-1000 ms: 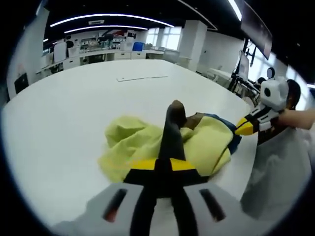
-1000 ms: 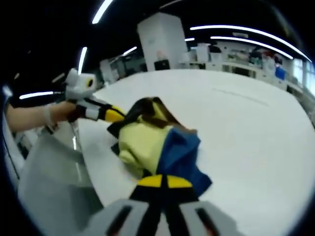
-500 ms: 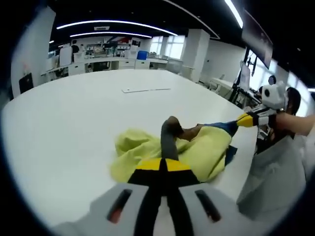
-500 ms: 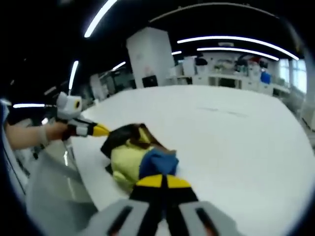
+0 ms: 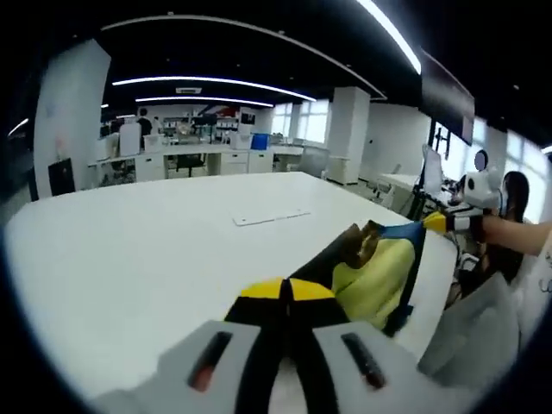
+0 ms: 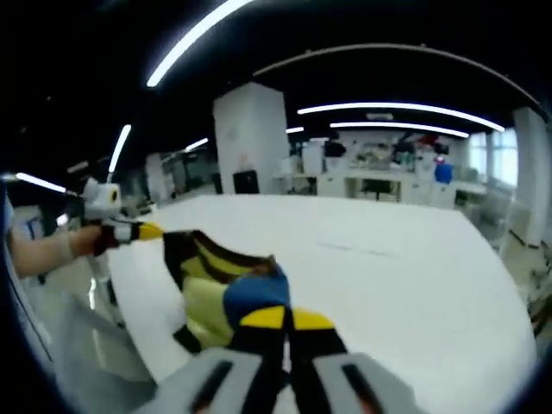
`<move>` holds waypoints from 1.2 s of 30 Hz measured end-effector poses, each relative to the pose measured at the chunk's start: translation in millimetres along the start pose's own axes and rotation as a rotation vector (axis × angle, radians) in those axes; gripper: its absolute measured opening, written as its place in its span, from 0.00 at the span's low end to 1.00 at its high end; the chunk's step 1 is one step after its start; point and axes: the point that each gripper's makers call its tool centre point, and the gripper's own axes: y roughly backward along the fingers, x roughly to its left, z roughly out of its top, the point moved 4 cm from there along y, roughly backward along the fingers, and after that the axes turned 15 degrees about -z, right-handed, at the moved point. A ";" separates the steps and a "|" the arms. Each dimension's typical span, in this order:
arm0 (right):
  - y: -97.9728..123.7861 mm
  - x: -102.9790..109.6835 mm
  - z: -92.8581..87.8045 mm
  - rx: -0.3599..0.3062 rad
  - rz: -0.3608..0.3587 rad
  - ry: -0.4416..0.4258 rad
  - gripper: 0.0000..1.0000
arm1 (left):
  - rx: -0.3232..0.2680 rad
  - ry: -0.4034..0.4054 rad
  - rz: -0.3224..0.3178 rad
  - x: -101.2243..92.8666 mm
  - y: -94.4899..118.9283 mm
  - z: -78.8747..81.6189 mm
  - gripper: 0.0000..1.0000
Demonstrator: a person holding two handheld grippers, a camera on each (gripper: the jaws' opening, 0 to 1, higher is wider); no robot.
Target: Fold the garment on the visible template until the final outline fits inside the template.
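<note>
garment (image 5: 376,278): pale yellow body just ahead of the left claw, dark brown and black along the top edge, blue trim at the far edge
garment at the right claw: blue patch against the jaws, yellow and dark brown beyond
left gripper (image 5: 289,297): black jaws, yellow band, light grey body
right gripper (image 6: 274,326): black jaws, yellow band, grey body
table (image 5: 129,250): plain white, no pattern

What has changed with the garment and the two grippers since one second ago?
The garment, which lay bunched on the white table, has been lifted and now hangs stretched between the left gripper and the right gripper. Both stay shut on it; the table is unchanged.
</note>
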 end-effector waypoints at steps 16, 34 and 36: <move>65.5 -4.4 132.1 -0.367 -0.001 0.034 0.00 | -0.288 -0.158 0.008 -19.5 43.7 122.1 0.00; -7.0 -27.8 122.6 -0.278 -0.007 -0.005 0.00 | -0.201 -0.094 0.038 30.9 -17.4 101.4 0.00; -30.6 -33.5 110.1 -0.227 -0.013 0.032 0.00 | -0.147 -0.066 0.050 44.7 -36.8 83.9 0.00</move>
